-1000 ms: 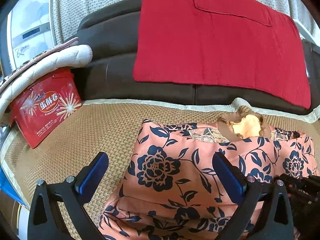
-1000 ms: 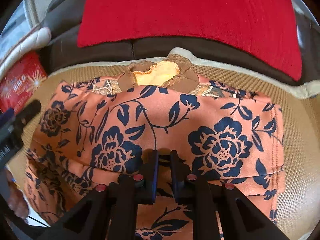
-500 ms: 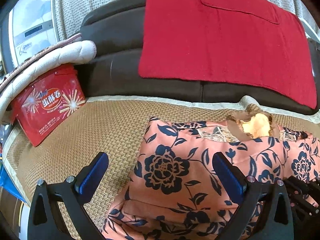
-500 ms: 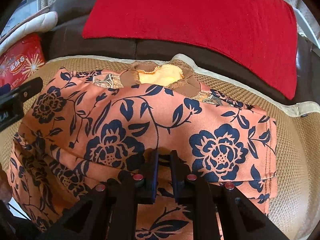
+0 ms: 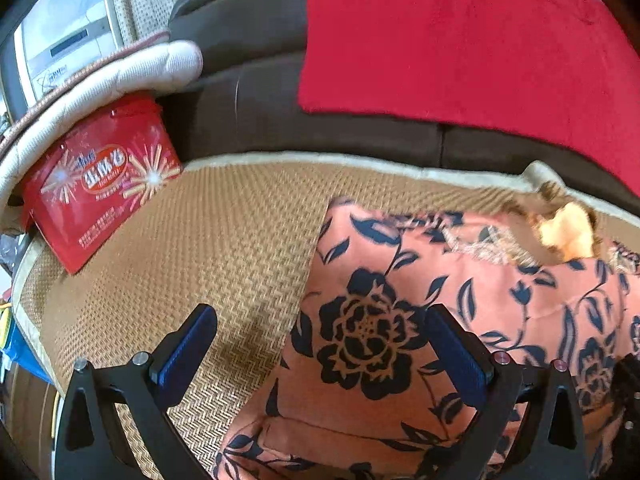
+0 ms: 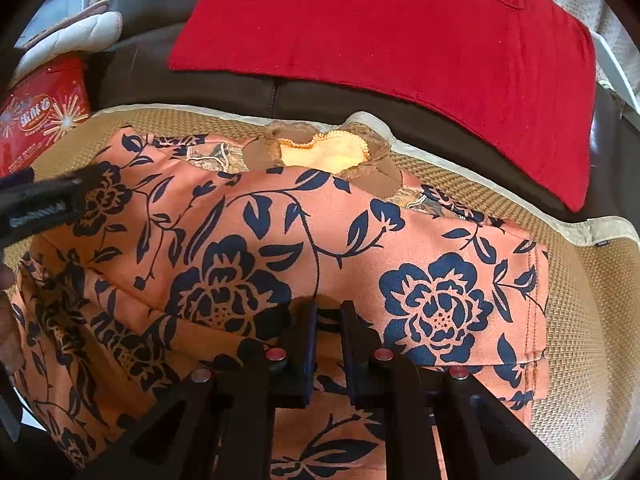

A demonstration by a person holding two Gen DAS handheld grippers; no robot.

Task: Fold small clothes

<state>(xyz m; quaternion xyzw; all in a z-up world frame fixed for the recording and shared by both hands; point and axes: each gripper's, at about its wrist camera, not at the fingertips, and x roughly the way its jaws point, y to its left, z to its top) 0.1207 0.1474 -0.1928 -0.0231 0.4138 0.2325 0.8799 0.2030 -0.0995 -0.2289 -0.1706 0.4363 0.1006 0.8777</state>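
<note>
Our right gripper (image 6: 327, 316) pinches the flowery shirt's (image 6: 280, 240) near edge; our left gripper (image 5: 320, 340) hangs open over its left end.

bare woven mat (image 5: 224, 248) left of the garment (image 5: 420, 320); red box (image 5: 100, 184) blocks far-left.

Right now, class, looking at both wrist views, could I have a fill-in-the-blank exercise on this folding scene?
1. The right gripper is ____ on the floral garment.
2. The left gripper fingers stand wide ____.
3. The cloth draped over the sofa back is ____.
4. The snack box lies on the woven ____.

Missing words: shut, open, red, mat.
</note>
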